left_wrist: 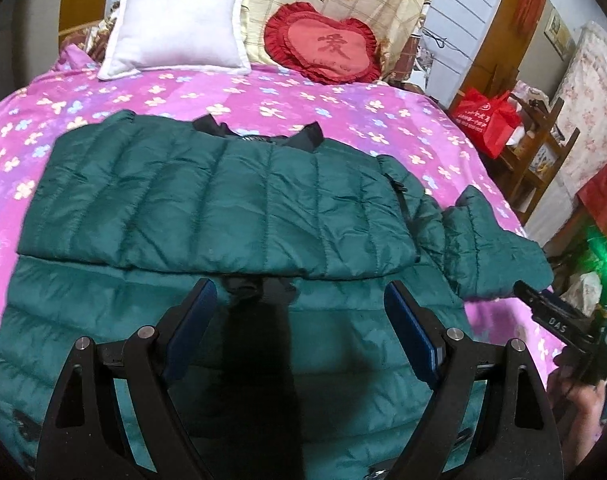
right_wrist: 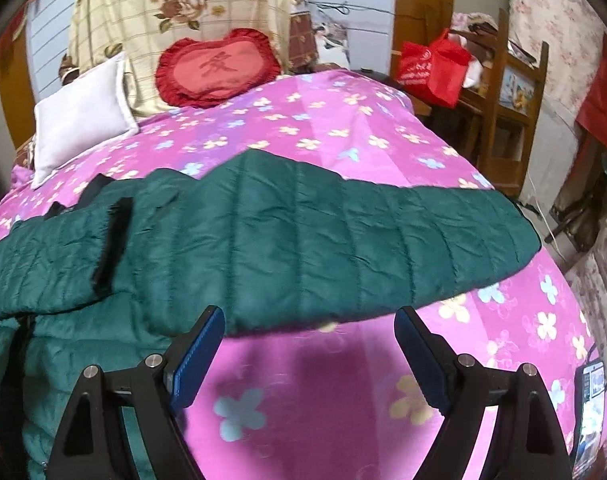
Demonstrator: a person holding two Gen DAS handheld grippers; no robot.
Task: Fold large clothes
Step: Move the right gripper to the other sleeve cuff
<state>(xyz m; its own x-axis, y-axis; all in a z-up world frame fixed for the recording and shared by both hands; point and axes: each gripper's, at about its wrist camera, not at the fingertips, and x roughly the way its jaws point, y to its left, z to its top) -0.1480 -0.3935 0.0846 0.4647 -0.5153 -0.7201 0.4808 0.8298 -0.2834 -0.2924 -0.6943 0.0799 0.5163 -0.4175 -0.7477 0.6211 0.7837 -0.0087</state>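
Jacket [left_wrist: 207, 200] spread flat on bed [left_wrist: 343, 100], one sleeve [right_wrist: 343, 240] laid out across pink cover. Left tongs [left_wrist: 299, 312] wide open, empty, above jacket body. Right tongs [right_wrist: 309, 340] wide open, empty, just short of sleeve edge, over bare cover.

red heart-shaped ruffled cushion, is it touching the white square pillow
Apart. The left wrist view shows the red heart cushion and white pillow separated by a strip of cream floral fabric.
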